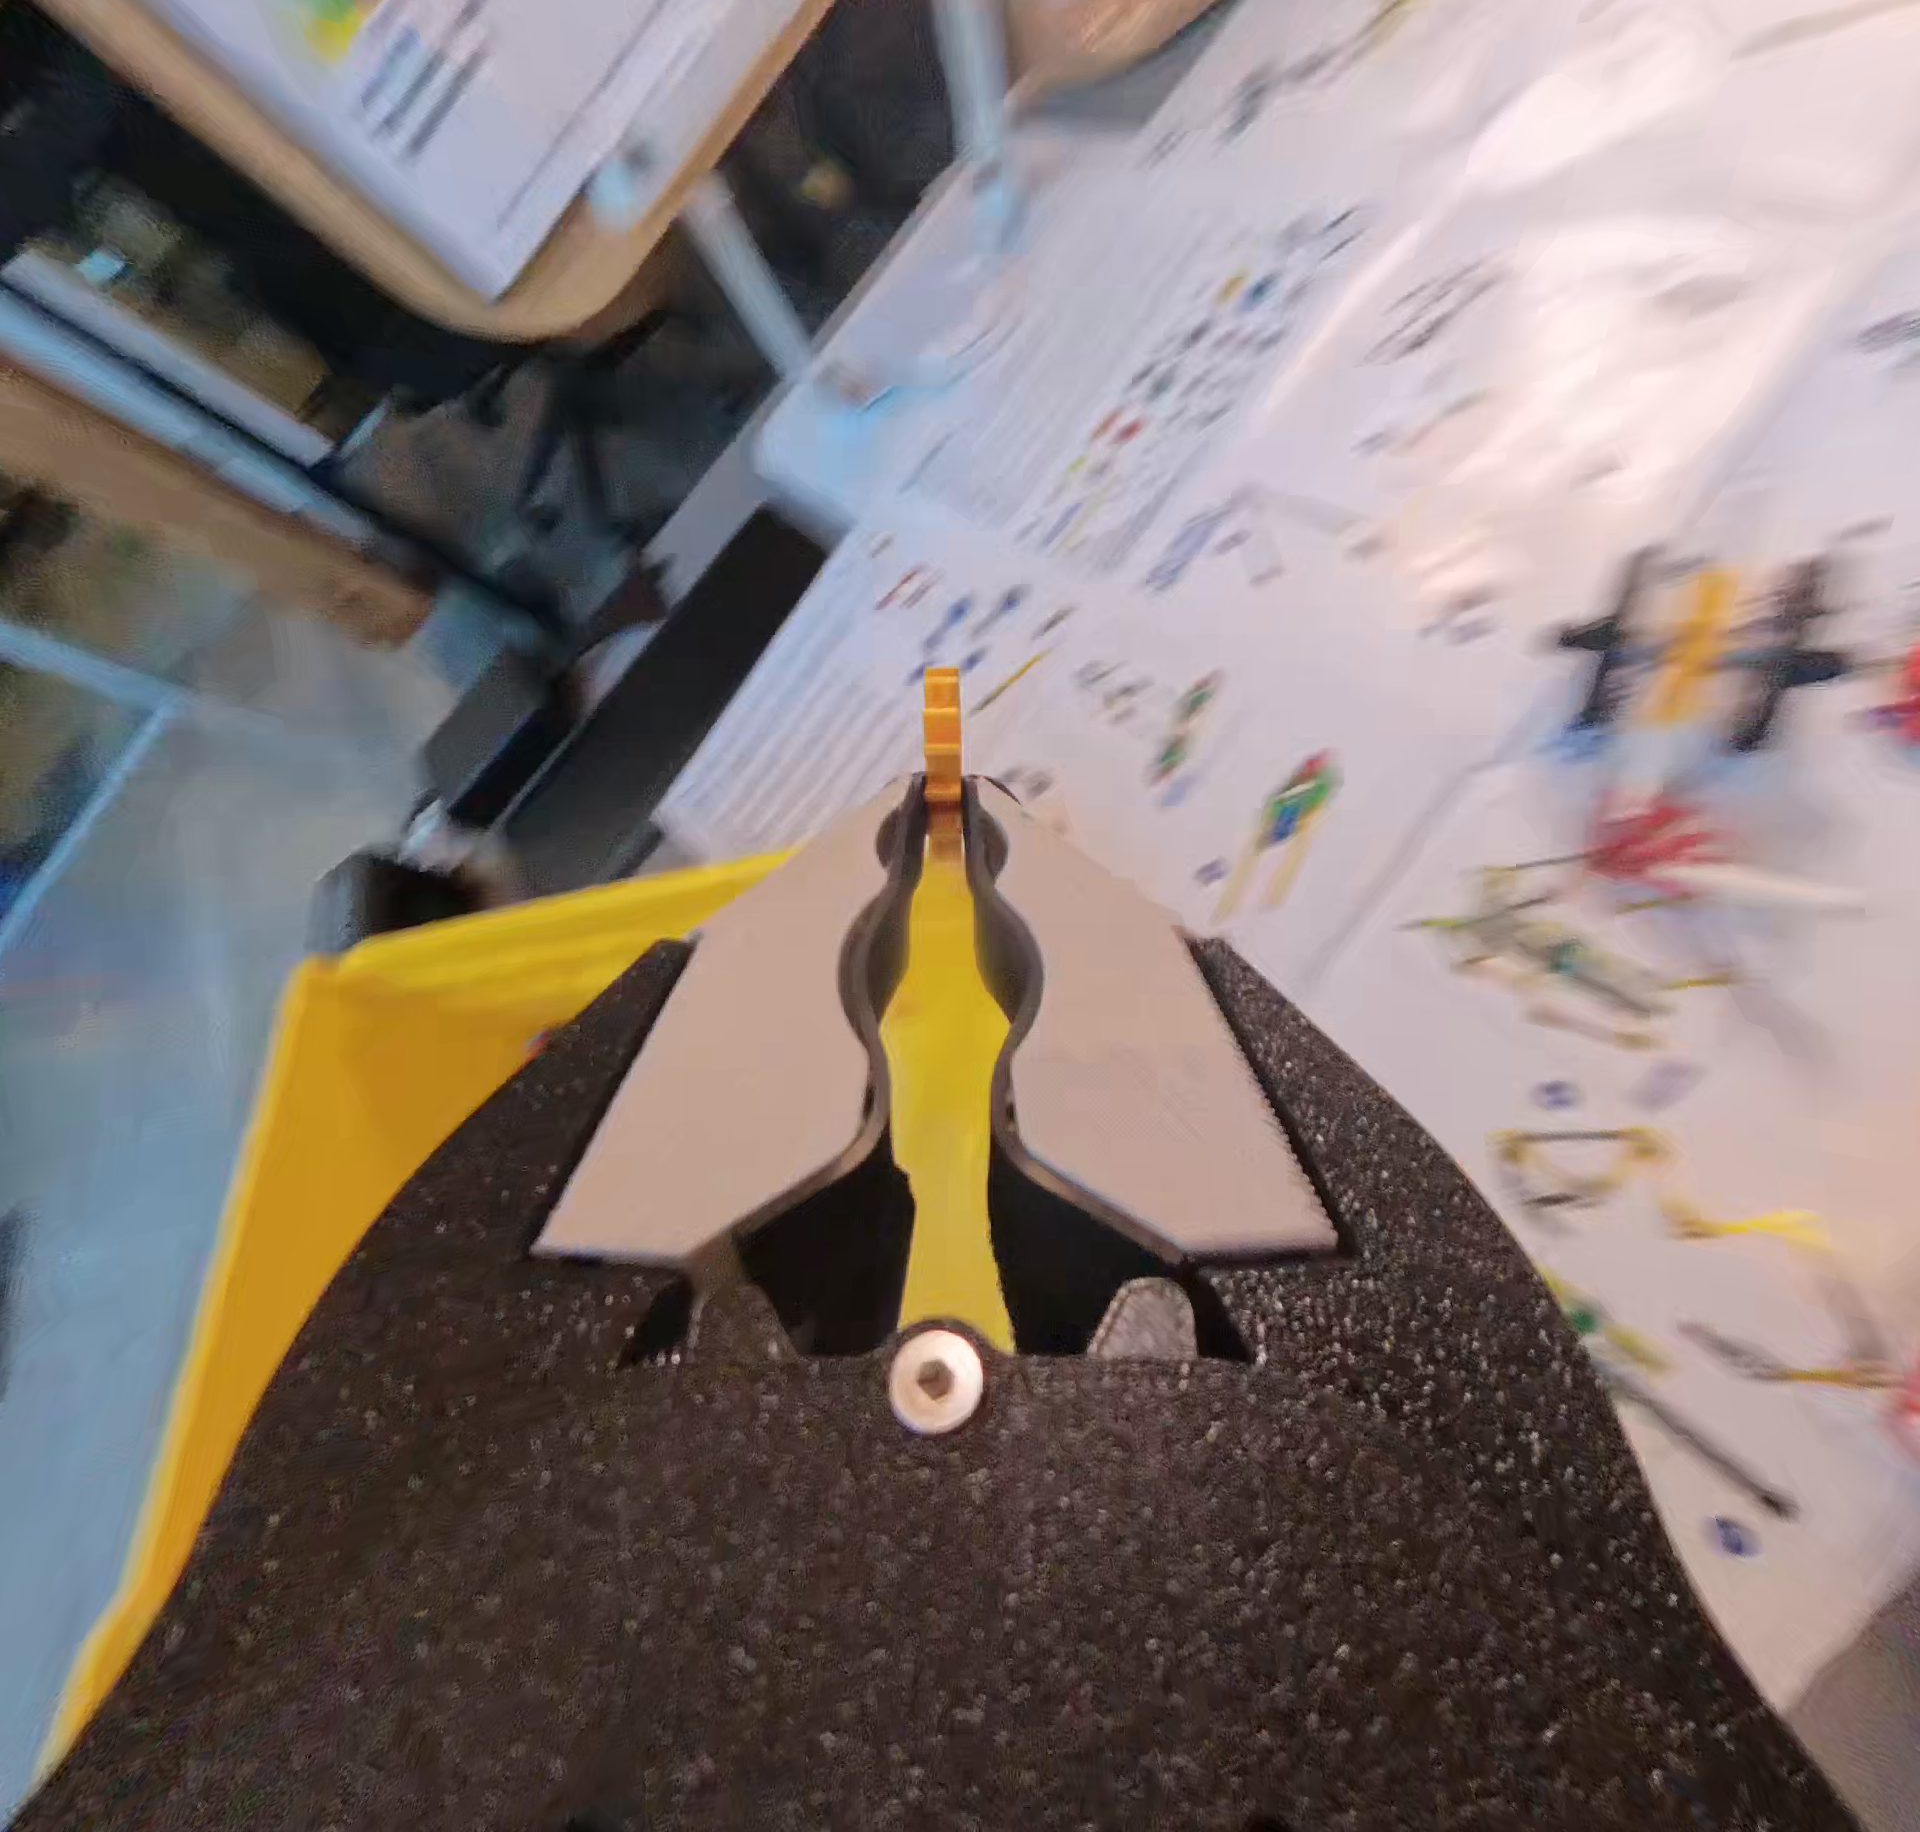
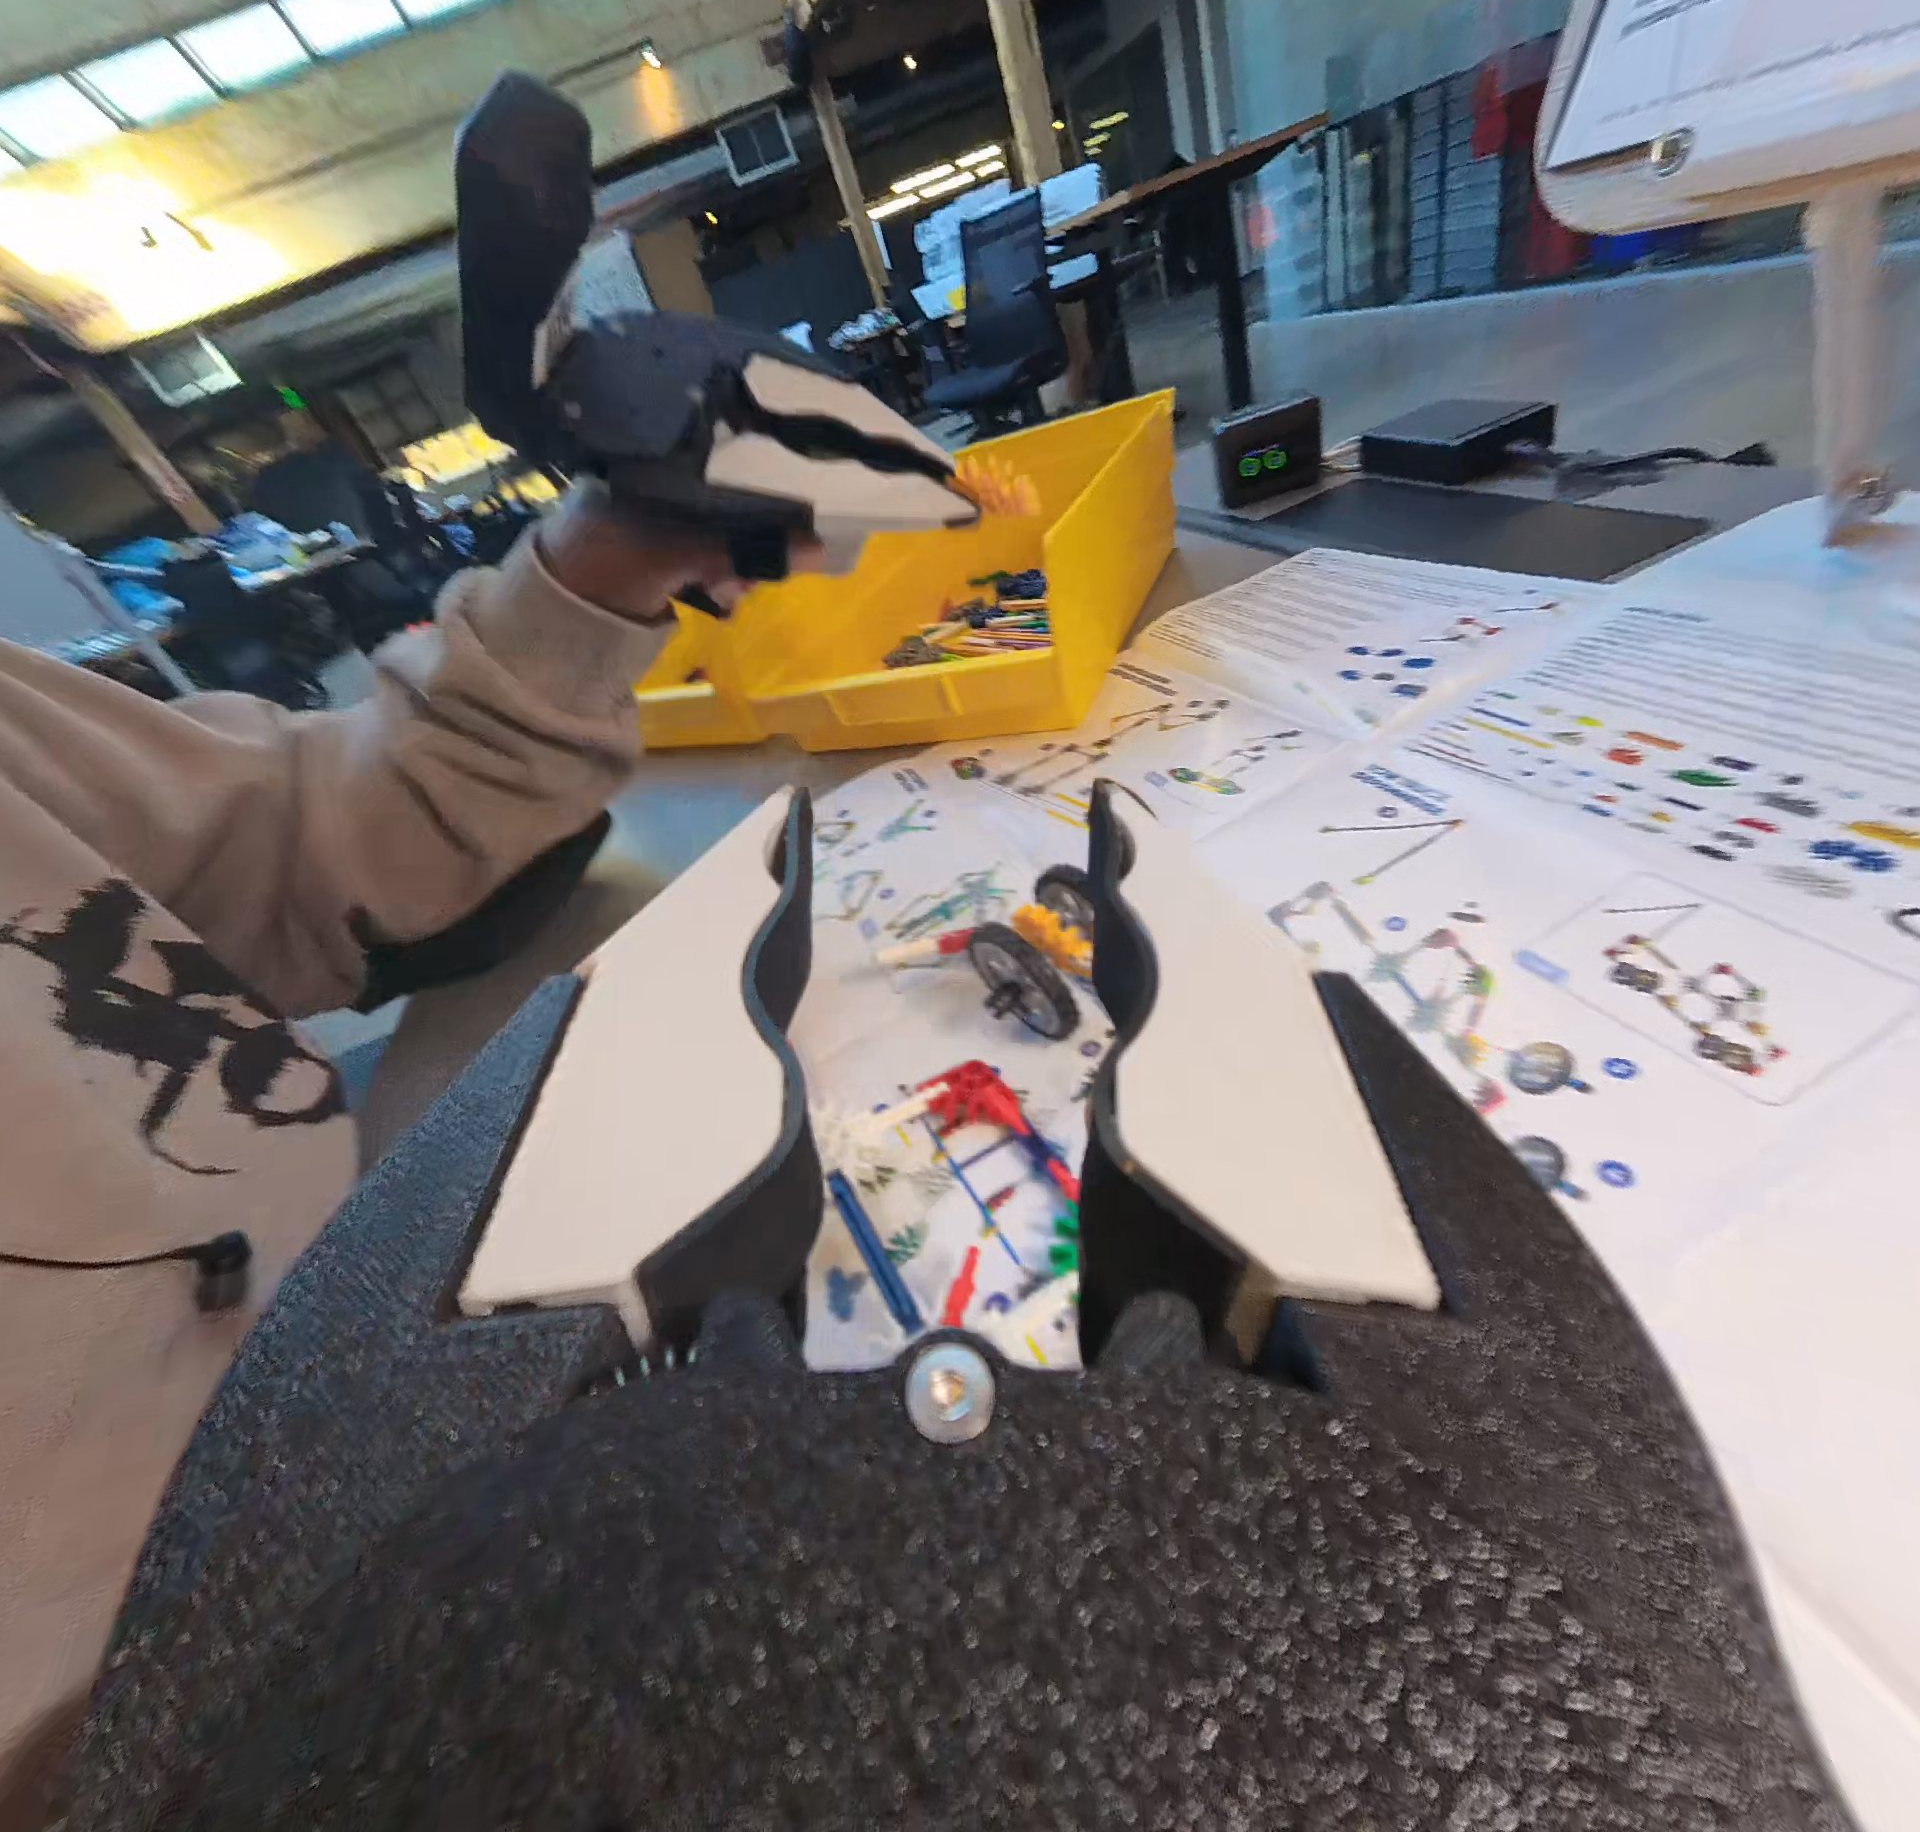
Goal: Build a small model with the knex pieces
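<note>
left holds a gear, right hangs open over the build

my left gripper is clamped on a small orange gear, which sticks out past the tips. in the right wrist view the left gripper is up in the air above the yellow bin, gear at its tip. that view is blurred, so i can't read finer detail.

my right gripper stands with jaws apart, gripping nothing. it hovers over the white instruction sheets. between its fingers i see a wheel axle with black wheels and a yellow gear on it, and nearer me a red-and-blue rod frame. whether the fingers touch either, i can't tell.

judgement: a part is in hand, lifted clear of the bin; the gear needs a steady, aligned carry toward whatever it mates with.

bin: front corner holds a loose heap of mixed rods and connectors; the rest of its floor shows bare yellow. a beige sleeve reaches to the left gripper.
</note>
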Available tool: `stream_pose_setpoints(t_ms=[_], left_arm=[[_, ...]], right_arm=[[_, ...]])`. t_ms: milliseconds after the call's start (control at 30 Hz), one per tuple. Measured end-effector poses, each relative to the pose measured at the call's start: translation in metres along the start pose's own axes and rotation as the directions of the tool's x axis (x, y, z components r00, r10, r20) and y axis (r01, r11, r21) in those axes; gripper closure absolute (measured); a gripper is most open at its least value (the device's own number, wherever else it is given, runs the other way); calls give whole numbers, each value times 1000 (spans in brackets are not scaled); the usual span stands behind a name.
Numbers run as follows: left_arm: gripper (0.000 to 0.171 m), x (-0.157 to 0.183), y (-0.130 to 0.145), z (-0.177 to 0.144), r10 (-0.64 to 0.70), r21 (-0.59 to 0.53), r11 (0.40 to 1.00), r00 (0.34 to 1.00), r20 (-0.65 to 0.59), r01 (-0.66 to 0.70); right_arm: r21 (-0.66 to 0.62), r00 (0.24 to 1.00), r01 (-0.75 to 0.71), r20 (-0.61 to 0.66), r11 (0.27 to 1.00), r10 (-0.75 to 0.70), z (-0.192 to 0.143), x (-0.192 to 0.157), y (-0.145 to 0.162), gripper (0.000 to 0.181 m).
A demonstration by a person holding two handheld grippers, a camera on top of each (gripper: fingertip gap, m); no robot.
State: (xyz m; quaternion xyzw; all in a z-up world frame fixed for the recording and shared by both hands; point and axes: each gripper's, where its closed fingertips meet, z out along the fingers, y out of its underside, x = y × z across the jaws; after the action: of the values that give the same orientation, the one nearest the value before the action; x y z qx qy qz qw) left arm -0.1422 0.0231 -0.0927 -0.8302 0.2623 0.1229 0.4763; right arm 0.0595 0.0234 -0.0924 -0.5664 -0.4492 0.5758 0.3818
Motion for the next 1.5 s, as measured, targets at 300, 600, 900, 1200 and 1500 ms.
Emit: stream_pose_setpoints(t_ms=[300,600,900,1200,1500], left_arm=[[168,-111,136,-22,-56,-450,873,955,290,188],[168,-197,163,-148,-75,-415,829,811,580,374],[147,-190,251,-219,-165,-487,695,777,608,529],[145,-54,45,-110,-253,38,967,967,-20,254],[135,164,15,28,-188,-120,982,745,-640,145]], right_arm=[[-268,953,241,-116,933,-280,-1,25,40,134],[-287,939,275,-128,918,-321,-5,27,40,137],[-252,956,228,-127,941,-265,-5,28,37,138],[-268,947,260,-118,928,-299,4,19,42,138],[-311,928,298,-129,903,-351,2,24,49,140]])
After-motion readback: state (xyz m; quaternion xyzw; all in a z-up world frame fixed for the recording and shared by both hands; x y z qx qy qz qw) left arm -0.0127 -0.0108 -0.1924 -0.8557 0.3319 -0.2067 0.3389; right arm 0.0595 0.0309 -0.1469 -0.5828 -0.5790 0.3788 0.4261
